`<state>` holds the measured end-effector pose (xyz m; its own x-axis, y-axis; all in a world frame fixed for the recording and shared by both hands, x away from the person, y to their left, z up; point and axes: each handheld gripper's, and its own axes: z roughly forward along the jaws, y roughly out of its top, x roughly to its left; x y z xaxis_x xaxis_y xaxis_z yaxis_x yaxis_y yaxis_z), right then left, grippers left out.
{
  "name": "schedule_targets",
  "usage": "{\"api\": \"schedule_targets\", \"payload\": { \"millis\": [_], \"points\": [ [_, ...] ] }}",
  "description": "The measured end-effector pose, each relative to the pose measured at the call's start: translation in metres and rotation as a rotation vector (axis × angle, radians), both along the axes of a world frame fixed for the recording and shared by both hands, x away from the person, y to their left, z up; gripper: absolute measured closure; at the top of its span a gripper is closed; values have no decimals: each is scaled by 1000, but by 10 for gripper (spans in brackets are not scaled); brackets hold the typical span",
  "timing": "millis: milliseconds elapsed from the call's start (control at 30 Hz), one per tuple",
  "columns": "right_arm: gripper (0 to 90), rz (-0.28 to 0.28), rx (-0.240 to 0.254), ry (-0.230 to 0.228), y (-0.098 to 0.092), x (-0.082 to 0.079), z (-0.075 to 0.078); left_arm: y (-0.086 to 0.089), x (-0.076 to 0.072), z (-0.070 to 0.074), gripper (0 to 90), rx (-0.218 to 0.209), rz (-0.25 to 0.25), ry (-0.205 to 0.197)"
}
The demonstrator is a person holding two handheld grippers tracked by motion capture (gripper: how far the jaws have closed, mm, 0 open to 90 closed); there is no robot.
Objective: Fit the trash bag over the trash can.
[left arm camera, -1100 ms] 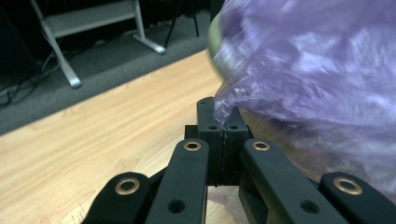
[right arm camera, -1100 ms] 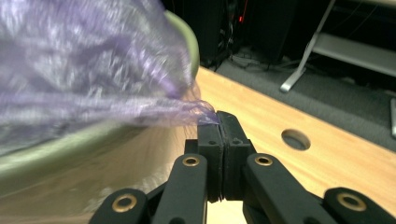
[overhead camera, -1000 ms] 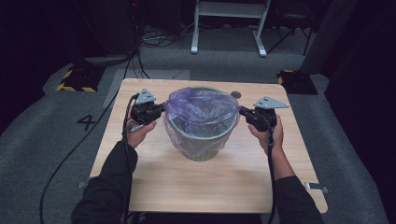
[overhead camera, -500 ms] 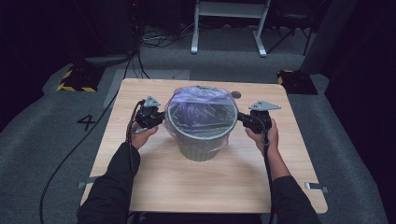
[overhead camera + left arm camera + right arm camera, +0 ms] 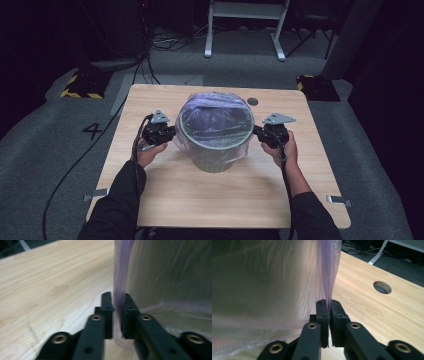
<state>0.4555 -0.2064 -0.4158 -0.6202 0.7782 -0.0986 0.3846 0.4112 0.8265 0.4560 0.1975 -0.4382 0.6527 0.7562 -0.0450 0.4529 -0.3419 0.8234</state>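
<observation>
- Bin liner [image 5: 215, 117], a thin purple-tinted plastic bag, sits in the grey waste bin [image 5: 212, 160] standing upright near the middle of the wooden table [image 5: 210, 200] in the high view, its top folded out over the rim and hanging partway down the outside wall.
- High view: the left gripper [image 5: 167, 134] is at the bin's left side and the right gripper [image 5: 259, 132] at its right, both just below the rim and level with each other. A hand holds each one, and the forearms come in from the bottom edge. A round hole [image 5: 252, 101] in the tabletop lies beyond the bin on the right.
- Left gripper view: the two black jaws are pinched tight on a fold of the liner's hanging skirt, with the bin wall just to the right and bare table to the left.
- Right gripper view: the jaws here are likewise clamped on a gathered pleat of the film, which runs up taut from the grip. The bin's side is at the left, the table and its hole at the right.
- Judged from this, the step in hand is fitting the liner over the rim, with the skirt being drawn down on both sides.
- The next move probably calls for an even downward pull from both hands, gentle enough not to tear the film or tip the bin, before letting go.
</observation>
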Motion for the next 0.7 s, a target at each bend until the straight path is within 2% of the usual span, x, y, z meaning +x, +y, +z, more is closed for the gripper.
{"api": "schedule_targets", "payload": {
  "millis": [33,67,100,133,200,233,267,333,433,500,600,700],
  "points": [
    [826,-6,2,-9,-3,-2,1,4,-4,1,712,-16,-3,-10],
    [814,-7,2,-19,-5,-4,1,8,-9,3,722,-25,-10,-27],
    [802,-6,1,-36,-8,-7,2,12,-14,5,692,-20,-18,-48],
    [742,-12,-7,-47,-11,-10,3,15,-18,7,617,-21,-10,-62],
    [601,-6,-15,-91,-17,-17,5,22,-25,13,425,-39,12,-65],
    [543,-25,-19,-95,-20,-19,6,26,-29,15,331,-49,19,-73],
    [495,-38,-20,-96,-23,-21,7,29,-32,18,282,-60,25,-85],
    [448,-17,13,-110,-31,-25,9,35,-41,24,217,-90,1,-101],
    [368,12,29,-145,-39,-36,13,38,-54,31,174,-107,-38,-126],
    [344,42,35,-174,-42,-45,17,36,-63,34,157,-84,-61,-149],
    [294,121,28,-204,-38,-57,21,28,-74,36,157,-92,-114,-151],
    [264,209,-5,-215,-25,-66,21,9,-84,34,155,-51,-180,-154]
  ]
}}
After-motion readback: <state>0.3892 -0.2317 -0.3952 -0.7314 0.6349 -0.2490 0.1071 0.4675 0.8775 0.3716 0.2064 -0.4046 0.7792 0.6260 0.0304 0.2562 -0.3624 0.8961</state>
